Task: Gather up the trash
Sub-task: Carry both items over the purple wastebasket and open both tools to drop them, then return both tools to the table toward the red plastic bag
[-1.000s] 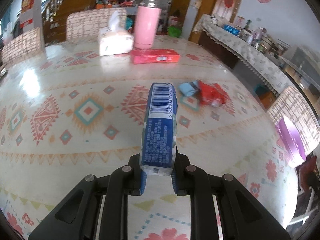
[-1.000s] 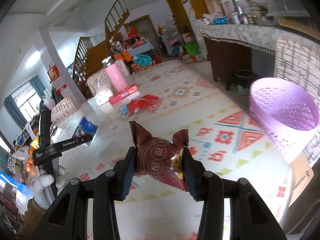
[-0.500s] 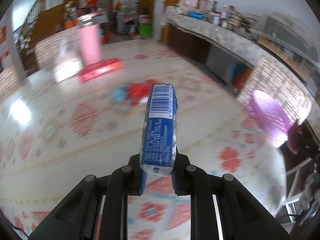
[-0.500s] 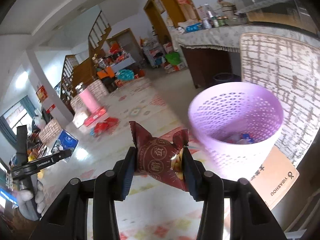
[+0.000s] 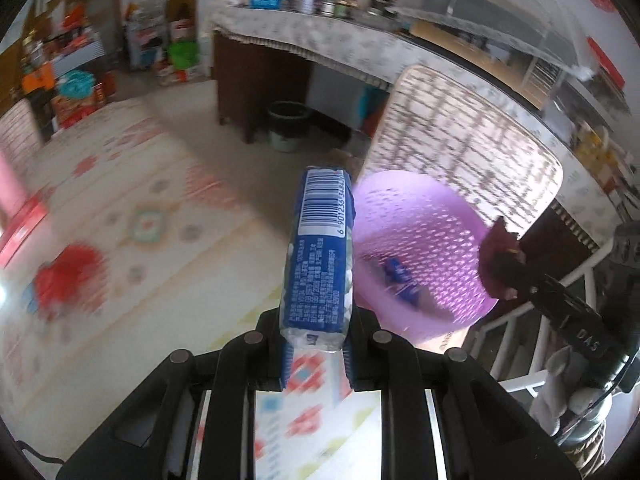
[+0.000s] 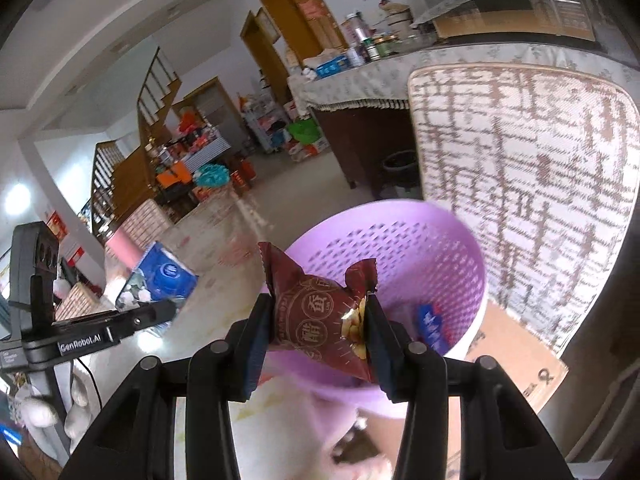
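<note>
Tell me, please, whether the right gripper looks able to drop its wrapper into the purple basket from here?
Probably yes: the right gripper, jaws shut on the maroon wrapper, sits right at the open basket rim, with nothing between them.

Both grippers, formerly over the table, now nearer purple basket [image 6: 460,240].

Beyond the patterned tablecloth [image 5: 132,208] I see a woven chair back [image 6: 532,160], a cloth-draped counter [image 5: 320,40] crowded with jars, a dark bucket [image 5: 288,124] beneath it, and a wooden staircase [image 6: 132,140].
</note>
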Demonstrator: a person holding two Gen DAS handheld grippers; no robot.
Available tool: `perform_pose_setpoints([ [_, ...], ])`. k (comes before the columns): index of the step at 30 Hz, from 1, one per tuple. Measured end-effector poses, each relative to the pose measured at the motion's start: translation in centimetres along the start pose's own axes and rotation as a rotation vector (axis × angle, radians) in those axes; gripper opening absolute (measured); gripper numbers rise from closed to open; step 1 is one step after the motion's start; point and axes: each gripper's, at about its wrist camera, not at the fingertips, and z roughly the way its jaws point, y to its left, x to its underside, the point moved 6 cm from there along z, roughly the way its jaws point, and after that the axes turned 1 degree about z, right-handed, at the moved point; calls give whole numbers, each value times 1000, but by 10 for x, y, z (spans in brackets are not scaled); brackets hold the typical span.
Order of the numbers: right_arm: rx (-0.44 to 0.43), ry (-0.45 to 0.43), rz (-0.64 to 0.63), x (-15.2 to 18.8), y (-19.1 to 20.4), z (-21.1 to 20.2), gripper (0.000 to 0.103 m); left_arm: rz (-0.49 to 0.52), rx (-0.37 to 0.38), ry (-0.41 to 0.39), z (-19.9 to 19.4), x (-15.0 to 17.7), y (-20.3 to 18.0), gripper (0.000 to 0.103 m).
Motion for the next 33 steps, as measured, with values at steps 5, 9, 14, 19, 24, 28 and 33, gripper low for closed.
perform_pose_setpoints([
  [5, 26, -3, 18, -20, -19, 15, 50, 61, 33, 30, 33, -27, -37, 20],
  [9, 56, 18, 13, -25, -27, 33, 54, 83, 13, 17, 46, -39, -51, 74],
  [14, 43, 17, 36, -23, -32, 39, 58, 109, -12, -9, 34, -34, -51, 76],
  [19, 23, 23, 34, -16, -21, 37, 58, 72, -23, -13, 12, -13, -30, 76],
  [24, -22, 20, 6, -6, 9, 28, 59, 21, -50, -44, -18, 2, -7, 76],
  [28, -59, 34, -23, 4, 39, 25, 60, -26, -111, -74, -49, 16, 22, 76],
  [33, -98, 47, -69, 21, 82, 20, 64, -126, -140, -117, -91, 41, 69, 76],
])
